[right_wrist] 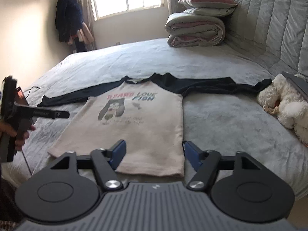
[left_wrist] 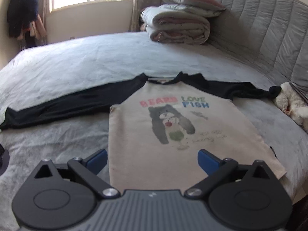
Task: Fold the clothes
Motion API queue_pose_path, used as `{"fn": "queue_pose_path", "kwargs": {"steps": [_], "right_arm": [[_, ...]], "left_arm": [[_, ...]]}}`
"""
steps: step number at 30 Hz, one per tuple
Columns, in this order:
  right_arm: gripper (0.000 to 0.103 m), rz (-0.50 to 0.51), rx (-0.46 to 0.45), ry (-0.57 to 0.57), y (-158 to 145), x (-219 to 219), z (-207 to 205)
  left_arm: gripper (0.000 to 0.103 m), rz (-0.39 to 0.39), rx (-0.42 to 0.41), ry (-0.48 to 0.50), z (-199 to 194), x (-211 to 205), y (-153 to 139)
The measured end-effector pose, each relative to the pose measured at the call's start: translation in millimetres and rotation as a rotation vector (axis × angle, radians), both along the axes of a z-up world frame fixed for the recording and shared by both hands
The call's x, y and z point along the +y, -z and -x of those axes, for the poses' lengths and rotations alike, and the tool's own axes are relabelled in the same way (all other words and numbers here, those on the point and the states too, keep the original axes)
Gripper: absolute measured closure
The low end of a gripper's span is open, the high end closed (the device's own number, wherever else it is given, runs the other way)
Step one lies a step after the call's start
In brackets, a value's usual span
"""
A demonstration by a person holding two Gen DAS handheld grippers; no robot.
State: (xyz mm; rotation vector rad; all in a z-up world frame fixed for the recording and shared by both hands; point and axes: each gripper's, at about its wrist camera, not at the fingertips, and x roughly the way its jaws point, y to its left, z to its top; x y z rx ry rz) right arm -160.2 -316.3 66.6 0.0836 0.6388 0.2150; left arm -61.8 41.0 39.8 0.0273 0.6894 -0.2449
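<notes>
Both tongs are spread wide and hold nothing. Nearest in its own view, the left gripper hangs above the bottom hem of the shirt, with its blue pads on each side of the lower left part of the body. The right gripper hangs above the hem too, toward the right bottom corner, and one pad stands just outside the side edge. In the right view the left tool also shows at the far left, held by a hand, beside the end of the left sleeve.

As for the task, the shirt lies flat on the bed, print side up, collar away from the tongs, with both black sleeves stretched out straight to the sides. No fold is visible in it, so the whole folding of sleeves and body remains, in my judgement.

About room: the hem is close to the near edge of the bed. To the left the sheet is bare beyond the sleeve. To the right the sleeve end almost reaches a white plush toy, so that side is tighter. Further away the sheet is open until the stacked quilts and pillows near the padded headboard.
</notes>
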Motion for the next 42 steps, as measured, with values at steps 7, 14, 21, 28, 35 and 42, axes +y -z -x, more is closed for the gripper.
{"fn": "queue_pose_path", "kwargs": {"steps": [7,14,21,28,35,42], "right_arm": [[0.059,0.007,-0.021,0.011,12.0,30.9,-74.4],[0.059,0.012,0.015,-0.012,66.8,61.7,-189.6],[0.059,-0.028,0.079,0.096,115.4,61.4,-302.7],[0.064,0.08,0.043,0.167,123.4,64.5,-395.1],[0.065,0.121,0.034,0.254,124.5,59.7,-442.4],[0.053,0.037,-0.016,0.299,95.3,13.7,-392.5]], "left_arm": [[0.001,0.129,-0.133,-0.065,-17.5,-11.7,31.8],[0.001,0.039,-0.246,-0.07,-50.3,-32.6,71.3],[0.001,-0.115,-0.117,-0.07,-79.0,-19.0,90.7],[0.001,-0.015,0.026,-0.139,-96.8,8.7,101.4],[0.0,-0.048,0.017,-0.125,-95.2,3.0,103.6],[0.001,-0.04,0.001,-0.129,-94.5,3.1,99.0]]}}
